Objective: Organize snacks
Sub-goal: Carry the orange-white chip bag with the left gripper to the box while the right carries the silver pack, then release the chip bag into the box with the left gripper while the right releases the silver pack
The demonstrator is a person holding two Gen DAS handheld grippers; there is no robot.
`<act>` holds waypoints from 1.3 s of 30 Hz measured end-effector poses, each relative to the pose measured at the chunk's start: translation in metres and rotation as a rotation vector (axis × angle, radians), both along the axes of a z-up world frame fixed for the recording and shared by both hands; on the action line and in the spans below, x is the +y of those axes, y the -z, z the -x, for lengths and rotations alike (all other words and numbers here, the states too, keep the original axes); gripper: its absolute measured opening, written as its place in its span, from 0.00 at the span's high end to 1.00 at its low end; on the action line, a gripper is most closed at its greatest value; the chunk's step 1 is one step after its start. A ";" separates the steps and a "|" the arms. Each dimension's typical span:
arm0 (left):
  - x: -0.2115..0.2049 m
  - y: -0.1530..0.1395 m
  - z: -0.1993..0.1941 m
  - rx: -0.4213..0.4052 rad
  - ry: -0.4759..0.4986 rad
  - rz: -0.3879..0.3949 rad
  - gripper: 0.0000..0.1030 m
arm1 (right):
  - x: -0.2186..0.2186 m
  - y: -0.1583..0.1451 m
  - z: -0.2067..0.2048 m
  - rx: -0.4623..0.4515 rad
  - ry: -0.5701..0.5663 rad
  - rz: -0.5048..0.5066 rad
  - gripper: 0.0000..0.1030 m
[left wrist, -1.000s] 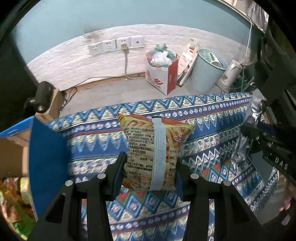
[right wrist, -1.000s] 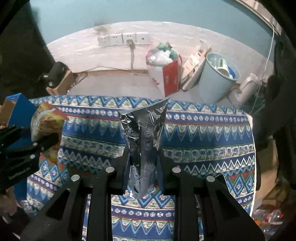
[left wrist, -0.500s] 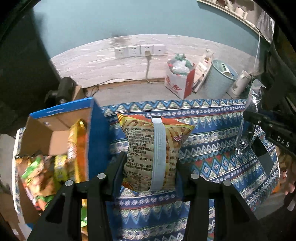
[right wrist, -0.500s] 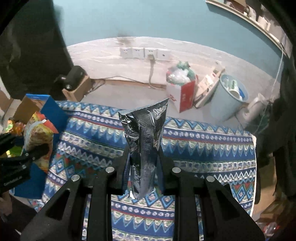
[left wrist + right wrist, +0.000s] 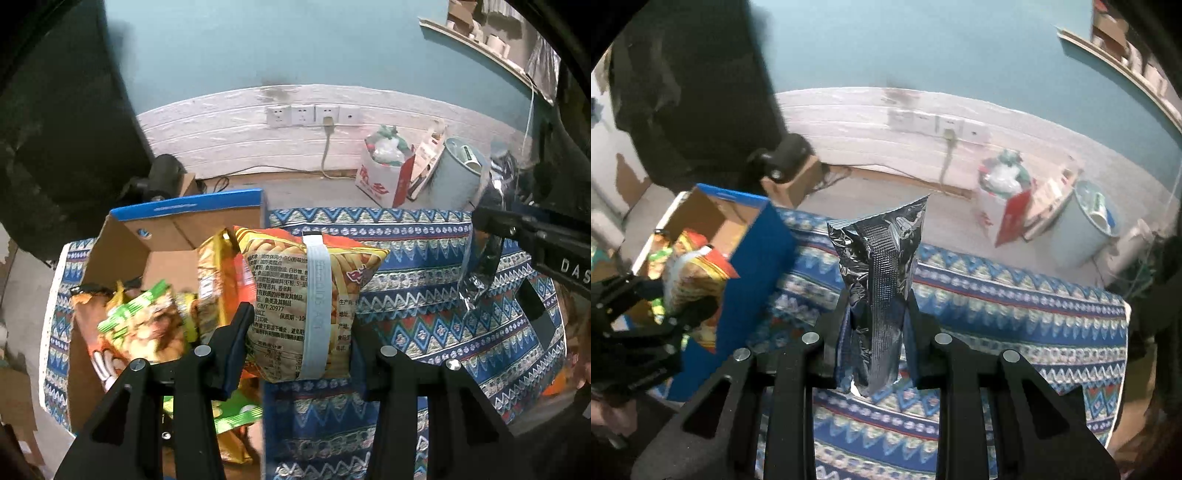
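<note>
Left wrist view: an orange snack bag [image 5: 310,295] was clamped in the left hand-held gripper [image 5: 299,332] beside the box [image 5: 184,225], a silver pouch [image 5: 879,288] pinched by the right hand-held gripper [image 5: 877,332]; release is best made well inside.

Each camera rides on its own gripper and looks steeply down along the fingers at close range. Both face the far wall [image 5: 258,48] and share the patterned cloth [image 5: 424,258], the box [image 5: 753,258] at left and the sockets [image 5: 314,115].
</note>
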State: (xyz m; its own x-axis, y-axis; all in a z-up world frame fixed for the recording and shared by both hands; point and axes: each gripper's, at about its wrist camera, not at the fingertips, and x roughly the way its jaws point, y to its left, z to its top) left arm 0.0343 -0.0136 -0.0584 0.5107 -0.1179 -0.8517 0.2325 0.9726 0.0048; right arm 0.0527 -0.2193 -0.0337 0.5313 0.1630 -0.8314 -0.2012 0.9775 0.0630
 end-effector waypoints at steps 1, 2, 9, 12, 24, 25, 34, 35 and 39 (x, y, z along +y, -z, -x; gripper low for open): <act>0.006 -0.001 0.001 -0.001 -0.007 0.001 0.54 | 0.008 -0.003 -0.001 -0.006 -0.011 -0.001 0.78; 0.011 -0.002 0.001 -0.004 -0.014 0.002 0.54 | 0.013 -0.005 -0.002 -0.009 -0.021 -0.001 0.78; 0.053 -0.016 0.001 -0.023 -0.069 0.040 0.54 | 0.061 -0.018 -0.010 -0.017 -0.097 -0.044 0.78; 0.070 -0.021 -0.001 -0.030 -0.097 0.049 0.54 | 0.083 -0.022 -0.014 -0.018 -0.134 -0.051 0.78; 0.133 -0.020 -0.010 -0.019 -0.204 0.088 0.54 | 0.154 -0.024 -0.033 -0.002 -0.232 -0.065 0.78; 0.138 -0.019 -0.011 -0.015 -0.212 0.094 0.54 | 0.157 -0.023 -0.035 0.002 -0.237 -0.066 0.78; 0.159 -0.011 -0.016 0.007 -0.254 0.121 0.54 | 0.186 -0.004 -0.051 0.049 -0.266 -0.059 0.78; 0.160 -0.010 -0.017 0.010 -0.257 0.121 0.54 | 0.188 -0.001 -0.052 0.054 -0.268 -0.056 0.78; 0.163 -0.004 -0.019 0.029 -0.270 0.120 0.54 | 0.195 0.005 -0.055 0.071 -0.276 -0.050 0.78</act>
